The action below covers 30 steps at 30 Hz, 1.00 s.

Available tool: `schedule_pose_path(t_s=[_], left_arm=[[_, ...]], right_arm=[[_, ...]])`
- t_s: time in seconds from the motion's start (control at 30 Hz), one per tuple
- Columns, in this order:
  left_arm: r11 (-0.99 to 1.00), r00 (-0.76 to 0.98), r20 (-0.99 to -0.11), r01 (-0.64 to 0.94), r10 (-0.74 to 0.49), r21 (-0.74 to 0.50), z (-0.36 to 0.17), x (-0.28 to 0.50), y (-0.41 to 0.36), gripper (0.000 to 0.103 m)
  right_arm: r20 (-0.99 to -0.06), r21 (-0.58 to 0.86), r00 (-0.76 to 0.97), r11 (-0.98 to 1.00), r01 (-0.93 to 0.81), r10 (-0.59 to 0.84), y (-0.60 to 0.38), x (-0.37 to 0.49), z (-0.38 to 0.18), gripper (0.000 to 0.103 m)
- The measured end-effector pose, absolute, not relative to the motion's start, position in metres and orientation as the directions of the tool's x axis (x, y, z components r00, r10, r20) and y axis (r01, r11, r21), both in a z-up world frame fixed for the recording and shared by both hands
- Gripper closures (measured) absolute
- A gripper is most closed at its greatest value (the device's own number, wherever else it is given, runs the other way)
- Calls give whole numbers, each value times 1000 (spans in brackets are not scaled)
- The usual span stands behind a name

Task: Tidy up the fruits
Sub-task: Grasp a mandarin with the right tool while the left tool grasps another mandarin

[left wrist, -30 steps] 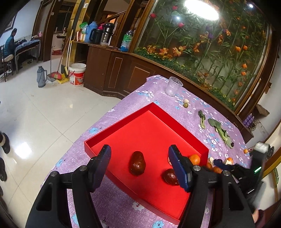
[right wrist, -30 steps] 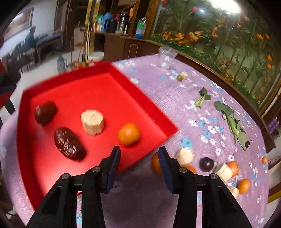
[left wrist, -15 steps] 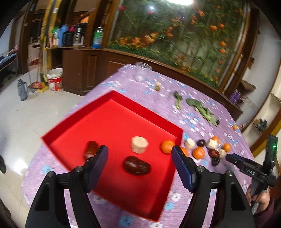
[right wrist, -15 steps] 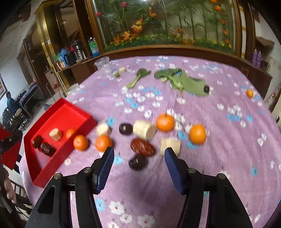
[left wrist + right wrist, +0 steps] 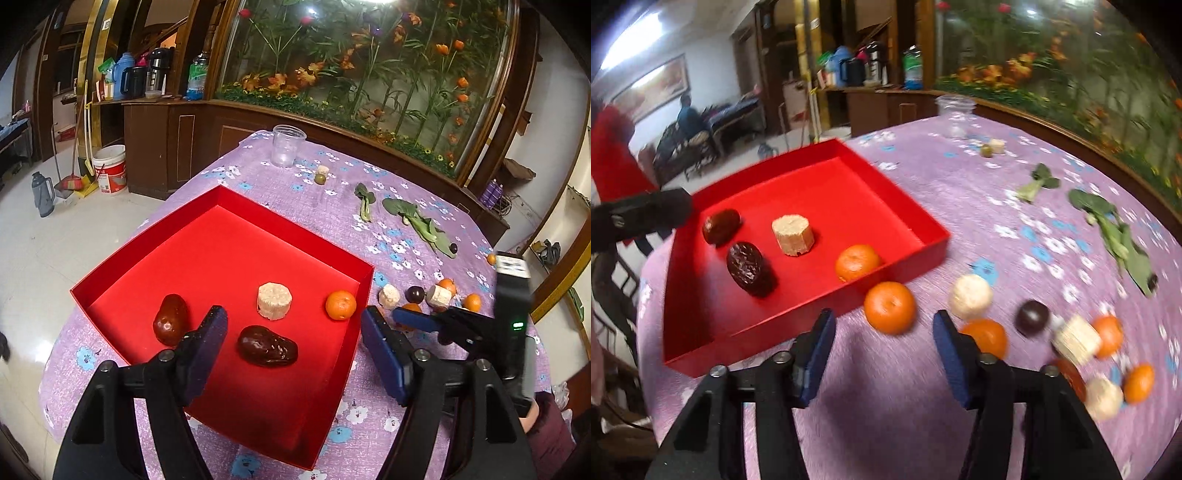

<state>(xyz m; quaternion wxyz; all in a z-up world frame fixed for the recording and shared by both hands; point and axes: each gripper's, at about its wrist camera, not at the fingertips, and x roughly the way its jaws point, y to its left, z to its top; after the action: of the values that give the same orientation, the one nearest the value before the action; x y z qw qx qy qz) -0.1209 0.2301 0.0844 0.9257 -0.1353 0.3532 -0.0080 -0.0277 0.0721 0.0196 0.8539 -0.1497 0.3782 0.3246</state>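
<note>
A red tray [image 5: 236, 258] on the purple flowered tablecloth holds two dark red dates [image 5: 267, 345] [image 5: 170, 319], a pale cut cylinder [image 5: 274, 301] and an orange [image 5: 340, 304]. My left gripper [image 5: 293, 325] hovers open over the tray's near part, with the nearer date below the gap and untouched. My right gripper [image 5: 884, 343] hangs low over the cloth just right of the tray [image 5: 827, 184]. Its jaws are closing with nothing between them. A loose orange [image 5: 890, 307] lies just past its fingertips. More oranges, pale pieces and a dark round fruit [image 5: 1032, 317] lie scattered to the right.
A clear plastic cup [image 5: 288, 146] stands at the table's far edge, with a small green fruit [image 5: 320, 178] near it. Leafy greens [image 5: 417, 221] lie at the back right. A wooden cabinet and a planter wall run behind the table. A person sits far off [image 5: 687, 114].
The left view swung right to face the whole tray, then held still. The right gripper drew back over the scattered fruit, then came in low by the orange beside the tray; its jaws widened, then narrowed.
</note>
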Motion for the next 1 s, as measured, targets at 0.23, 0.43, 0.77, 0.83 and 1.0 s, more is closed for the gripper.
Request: schedule_pose_path(t_s=[0.23, 0.43, 0.77, 0.83, 1.0], left_arm=[[967, 740, -661, -57, -125, -247, 82, -117, 224, 29], [974, 726, -668, 11, -163, -226, 84, -111, 200, 29], [969, 641, -731, 218, -233, -118, 56, -71, 96, 48], [969, 635, -738, 220, -226, -108, 50, -58, 84, 49], [972, 610, -767, 226, -197, -70, 34, -35, 60, 49]], right_arm=[[-753, 55, 490, 784, -619, 439, 67, -9, 9, 68], [-694, 232, 504, 823, -519, 514, 6, -23, 33, 68], [-649, 433, 593, 872, -228, 477, -117, -24, 17, 68], [-635, 454, 602, 865, -216, 483, -125, -26, 18, 68], [-605, 482, 606, 843, -239, 517, -127, -27, 21, 68]])
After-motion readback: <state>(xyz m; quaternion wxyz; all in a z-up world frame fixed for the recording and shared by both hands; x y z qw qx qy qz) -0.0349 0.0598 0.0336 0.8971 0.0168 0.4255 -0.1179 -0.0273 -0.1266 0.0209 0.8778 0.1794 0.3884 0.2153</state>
